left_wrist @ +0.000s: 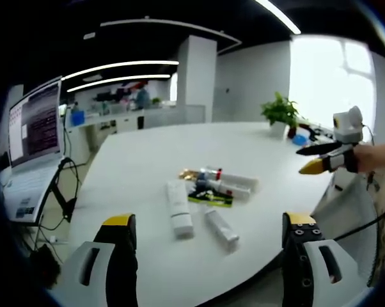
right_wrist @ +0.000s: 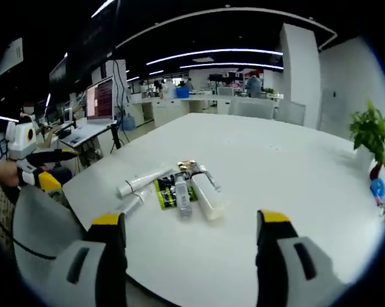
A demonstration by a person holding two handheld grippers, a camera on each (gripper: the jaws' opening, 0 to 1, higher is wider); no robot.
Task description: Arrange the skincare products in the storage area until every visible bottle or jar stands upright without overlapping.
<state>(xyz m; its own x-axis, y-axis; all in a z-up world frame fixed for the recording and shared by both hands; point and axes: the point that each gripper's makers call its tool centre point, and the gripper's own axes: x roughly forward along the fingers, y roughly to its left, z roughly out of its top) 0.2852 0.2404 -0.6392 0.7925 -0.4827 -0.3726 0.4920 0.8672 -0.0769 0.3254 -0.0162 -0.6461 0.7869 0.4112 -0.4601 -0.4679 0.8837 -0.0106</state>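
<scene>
Both claws, left claw (left_wrist: 205,233) and right claw (right_wrist: 191,230), gape wide and empty at lower frame; white skincare tubes (left_wrist: 178,216) lie flat mid-frame on the white round tabletop (left_wrist: 141,160).

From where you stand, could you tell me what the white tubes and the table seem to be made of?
The white tubes look like matte plastic: opaque, smooth, evenly white, with no glare, though they are too small to be sure. The table looks like a smooth white laminate or painted board with a slight sheen, since soft light reflects off its far side; I cannot tell which.
</scene>
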